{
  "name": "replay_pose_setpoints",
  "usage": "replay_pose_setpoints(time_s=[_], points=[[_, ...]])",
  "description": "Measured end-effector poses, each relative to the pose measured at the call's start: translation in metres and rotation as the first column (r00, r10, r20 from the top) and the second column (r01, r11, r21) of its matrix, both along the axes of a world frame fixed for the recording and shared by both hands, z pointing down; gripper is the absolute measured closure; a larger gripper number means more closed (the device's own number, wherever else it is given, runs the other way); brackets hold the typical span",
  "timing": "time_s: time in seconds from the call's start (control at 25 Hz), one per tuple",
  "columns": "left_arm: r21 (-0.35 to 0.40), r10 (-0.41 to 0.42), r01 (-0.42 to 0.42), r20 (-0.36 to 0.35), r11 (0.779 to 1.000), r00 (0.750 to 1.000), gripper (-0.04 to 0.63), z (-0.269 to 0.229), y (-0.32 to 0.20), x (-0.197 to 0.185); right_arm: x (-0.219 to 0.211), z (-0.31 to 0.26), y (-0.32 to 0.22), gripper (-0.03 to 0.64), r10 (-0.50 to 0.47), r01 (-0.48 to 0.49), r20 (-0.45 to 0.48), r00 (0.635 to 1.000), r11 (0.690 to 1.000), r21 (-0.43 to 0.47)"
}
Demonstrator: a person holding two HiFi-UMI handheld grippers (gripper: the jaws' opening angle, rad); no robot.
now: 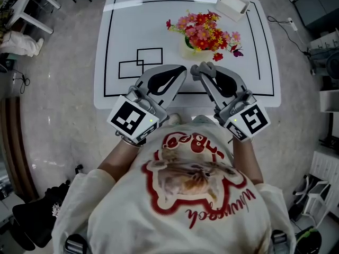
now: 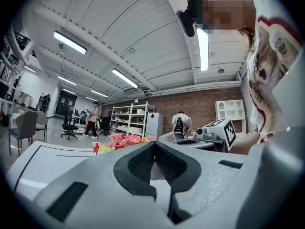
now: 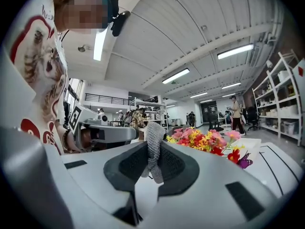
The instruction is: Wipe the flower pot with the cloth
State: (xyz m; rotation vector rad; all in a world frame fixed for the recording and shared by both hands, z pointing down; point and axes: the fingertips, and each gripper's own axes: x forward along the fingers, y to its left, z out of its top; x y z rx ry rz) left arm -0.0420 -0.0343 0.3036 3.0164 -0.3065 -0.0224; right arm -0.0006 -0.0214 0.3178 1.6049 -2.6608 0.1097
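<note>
Bare table (image 1: 127, 33) left of flower pot (image 1: 187, 50)

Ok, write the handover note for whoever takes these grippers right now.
Left gripper: jaws shut, empty, over the near edge of the table.
Right gripper: jaws shut on the grey cloth, beside the left one.
Flower pot: mid-table beyond both grippers, flowers in it, cloth clear of it.
Done: cloth in grip.
Left: carry the cloth to the pot and wipe it.
</note>
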Motion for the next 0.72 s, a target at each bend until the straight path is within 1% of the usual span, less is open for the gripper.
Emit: replay_pose_setpoints(time_s=[0.16, 0.36, 0.56, 0.72], points=[[0.010, -0.006, 0.006, 0.000, 1.000, 1.000, 0.592, -0.004, 0.003, -0.002, -0.002, -0.001, 0.004, 0.565, 0.000, 0.000, 0.004, 1.000, 1.000, 0.002], [-0.002, -0.001, 0.001, -0.007, 1.000, 1.000, 0.592, -0.005, 0.017, 0.002, -0.002, -0.006, 0.017, 0.565, 0.000, 0.000, -0.010, 1.000, 1.000, 0.011], [-0.007, 0.006, -0.006, -0.014, 1.000, 1.000, 0.592, -0.006, 0.044, 0.007, 0.000, -0.004, 0.038, 0.565, -0.011, 0.011, -0.020, 1.000, 1.000, 0.001], [-0.008, -0.013, 0.013, -0.014, 1.000, 1.000, 0.592, -0.009, 0.069, 0.011, 0.002, -0.007, 0.061, 0.565, -0.020, 0.020, -0.016, 1.000, 1.000, 0.008]])
